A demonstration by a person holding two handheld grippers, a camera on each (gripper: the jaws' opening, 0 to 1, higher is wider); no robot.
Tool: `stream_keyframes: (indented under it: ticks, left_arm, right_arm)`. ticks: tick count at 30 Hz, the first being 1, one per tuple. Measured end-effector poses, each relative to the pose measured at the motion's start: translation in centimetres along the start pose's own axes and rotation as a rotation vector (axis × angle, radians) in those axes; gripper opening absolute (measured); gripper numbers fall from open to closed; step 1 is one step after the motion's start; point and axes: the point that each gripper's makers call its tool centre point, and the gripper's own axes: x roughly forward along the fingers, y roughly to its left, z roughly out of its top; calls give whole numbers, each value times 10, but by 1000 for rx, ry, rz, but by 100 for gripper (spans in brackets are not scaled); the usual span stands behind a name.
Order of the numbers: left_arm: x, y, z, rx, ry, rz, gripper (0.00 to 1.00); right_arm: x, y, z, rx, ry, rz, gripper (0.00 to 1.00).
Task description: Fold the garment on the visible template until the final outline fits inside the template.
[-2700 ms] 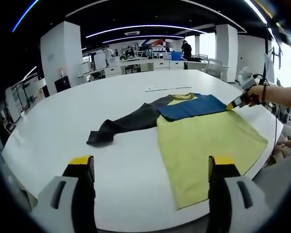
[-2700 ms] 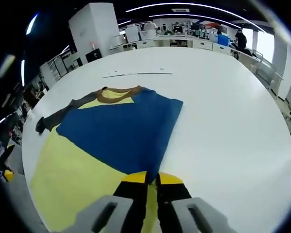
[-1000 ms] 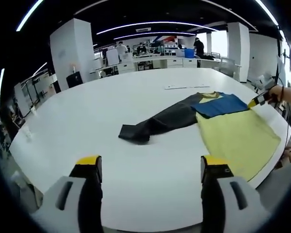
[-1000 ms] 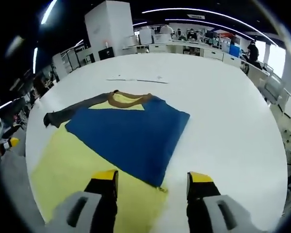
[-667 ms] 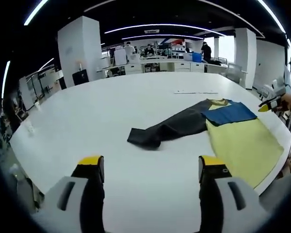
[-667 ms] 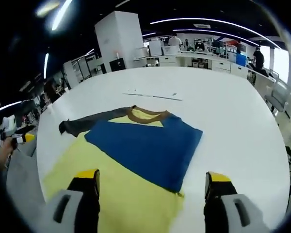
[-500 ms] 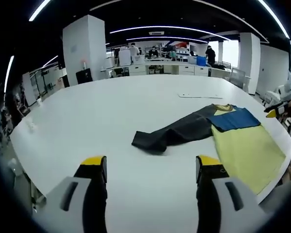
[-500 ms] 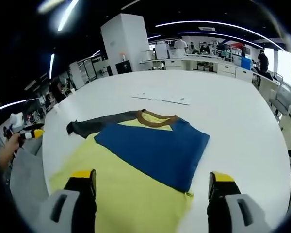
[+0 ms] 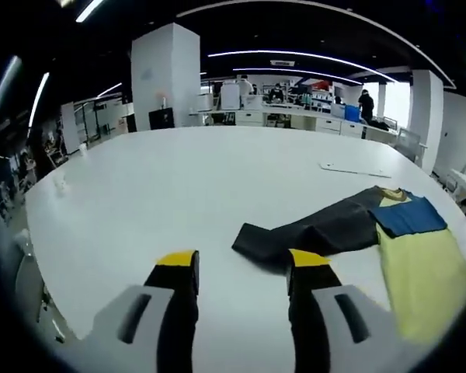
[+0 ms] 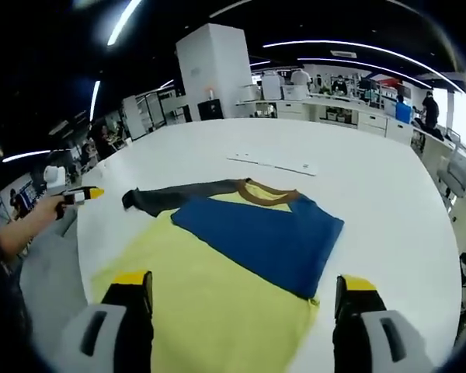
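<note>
Left gripper view puts my left gripper (image 9: 241, 272) nearest, its yellow-tipped jaws apart and holding nothing, hanging over the bare white desk (image 9: 140, 194). Just past the tips lies the end of the dark sleeve (image 9: 311, 233), stretched flat and running off to the right toward the garment (image 9: 419, 264), whose yellow body and blue folded panel sit near the desk's right edge. Farther off, a thin white strip (image 9: 356, 169) lies on the desk beyond the collar, and behind that stand a white pillar (image 9: 165, 78) and rows of workstations under ceiling lights.

Right gripper view has my right gripper (image 10: 245, 291) at the bottom, jaws wide apart and empty, with the garment (image 10: 210, 303) between and beyond them. The yellow body is closest; the blue panel (image 10: 268, 237) lies folded across its upper part, and the brown collar (image 10: 264, 193) shows past it. The dark sleeve (image 10: 175, 196) reaches left from the collar toward my left gripper (image 10: 85, 194), held in a hand (image 10: 50, 208) at the desk's (image 10: 388, 202) edge. The white strip (image 10: 273, 164) lies farther on.
</note>
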Motion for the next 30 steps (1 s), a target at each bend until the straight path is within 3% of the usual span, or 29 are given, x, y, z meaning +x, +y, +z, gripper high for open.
stream_keyframes:
  ticks: [4, 6, 12, 15, 18, 22, 25, 28, 30]
  left_arm:
    - [17, -4, 2, -25, -26, -18, 39]
    - [26, -4, -3, 8, 5, -10, 37]
    - [47, -2, -12, -4, 48, -10, 31]
    - [56, -1, -21, -52, 83, -20, 29]
    - [62, -1, -25, -41, 93, -22, 28]
    - [69, -7, -29, -85, 106, -54, 27]
    - [72, -9, -35, -79, 129, -48, 22]
    - [73, -11, -44, -88, 157, -49, 11]
    - [74, -12, -48, -89, 175, -48, 10]
  right_arm:
    - [-1, 7, 2, -10, -22, 24, 99]
    - [-2, 12, 1, -14, -26, 29, 99]
    - [-7, 9, -4, -51, -23, 6, 99]
    - [-7, 4, -11, -68, 3, -13, 99]
    - [-8, 4, -13, -60, -3, -9, 99]
    - [-13, 4, -12, -65, -21, -22, 99]
    - [-17, 6, -11, -67, -25, -18, 99]
    - [-23, 6, -15, -75, -12, -25, 99]
    - [-28, 7, -17, -73, -7, -25, 99]
